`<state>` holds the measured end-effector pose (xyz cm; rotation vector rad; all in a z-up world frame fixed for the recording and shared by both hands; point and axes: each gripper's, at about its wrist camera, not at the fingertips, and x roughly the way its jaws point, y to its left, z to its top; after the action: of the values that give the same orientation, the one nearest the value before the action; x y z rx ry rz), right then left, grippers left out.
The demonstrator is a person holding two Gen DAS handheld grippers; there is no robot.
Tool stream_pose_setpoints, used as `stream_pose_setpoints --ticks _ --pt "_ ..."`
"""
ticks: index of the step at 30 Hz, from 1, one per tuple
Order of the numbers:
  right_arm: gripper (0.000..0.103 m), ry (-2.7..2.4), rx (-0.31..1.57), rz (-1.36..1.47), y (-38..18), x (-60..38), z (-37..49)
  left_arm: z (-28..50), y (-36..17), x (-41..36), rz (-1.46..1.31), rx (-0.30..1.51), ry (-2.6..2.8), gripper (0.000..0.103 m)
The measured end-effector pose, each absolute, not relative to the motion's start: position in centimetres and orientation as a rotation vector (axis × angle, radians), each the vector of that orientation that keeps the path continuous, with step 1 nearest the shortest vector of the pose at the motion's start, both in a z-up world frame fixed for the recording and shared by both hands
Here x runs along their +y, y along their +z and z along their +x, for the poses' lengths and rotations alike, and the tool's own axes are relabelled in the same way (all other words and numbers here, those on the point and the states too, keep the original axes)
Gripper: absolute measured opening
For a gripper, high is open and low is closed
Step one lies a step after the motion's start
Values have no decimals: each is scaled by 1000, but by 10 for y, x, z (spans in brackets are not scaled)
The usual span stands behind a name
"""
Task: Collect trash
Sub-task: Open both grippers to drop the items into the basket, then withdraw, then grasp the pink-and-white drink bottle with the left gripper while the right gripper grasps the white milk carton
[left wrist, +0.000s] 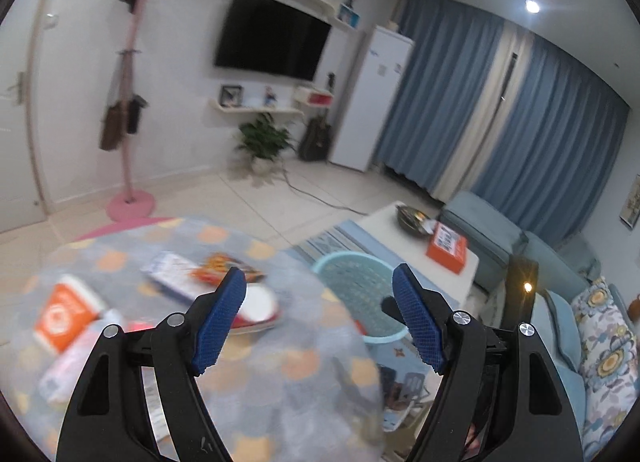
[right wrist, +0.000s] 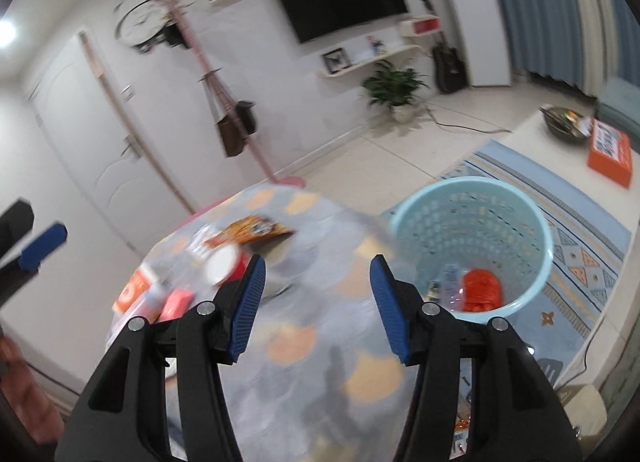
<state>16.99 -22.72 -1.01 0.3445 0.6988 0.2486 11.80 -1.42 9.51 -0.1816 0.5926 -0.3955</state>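
Both our tongs stand released, ribbed blue pads wide apart with nothing between them: the left tongs [left wrist: 320, 318] and the right tongs [right wrist: 318, 304] hang over the round bench [right wrist: 304, 342], whose soft grey cloth carries orange spots.

Just past the left pad of each lies a red paper cup [left wrist: 258, 308] on its side, its white round mouth toward us. Left of the left tongs sits an orange-and-white carton [left wrist: 66, 312], with a pale wrapper [left wrist: 76, 362] nearer and blurred. Beyond the cup lie a white packet [left wrist: 176, 276] and a flat orange snack bag [right wrist: 250, 232].

Ahead and right of the right tongs, off the bench's edge, the basket [right wrist: 472, 214] stands upright on the floor: round, pale blue plastic, perforated walls. Inside rest a crumpled red piece [right wrist: 480, 288] and other scraps, too blurred to name.

Farther right, a white table [left wrist: 448, 262] bears an orange box [left wrist: 448, 246] and a dark bowl [left wrist: 412, 218].
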Motion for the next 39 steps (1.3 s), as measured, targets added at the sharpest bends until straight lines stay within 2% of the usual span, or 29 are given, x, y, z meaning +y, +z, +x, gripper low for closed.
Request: stream_pose_setpoints --ticks 7,13,18,22,27,32,39 --pt "58 437 702 227 -22 -156 122 81 88 76 -224 567 -223 74" --pt "69 600 724 101 -45 -102 78 74 51 157 -296 616 -40 74" --pt "78 674 733 -49 -62 -69 49 101 8 200 -276 730 85 74" --pt "83 681 763 -88 -77 -60 43 127 -26 206 -242 813 62 74" --pt "84 708 811 -170 -93 -44 45 152 -49 201 -188 880 57 70" --pt "84 773 832 -231 -97 -34 42 157 -63 196 -157 949 11 66" --pt "83 826 839 -311 -105 -14 31 154 -72 174 -94 1026 -84 66"
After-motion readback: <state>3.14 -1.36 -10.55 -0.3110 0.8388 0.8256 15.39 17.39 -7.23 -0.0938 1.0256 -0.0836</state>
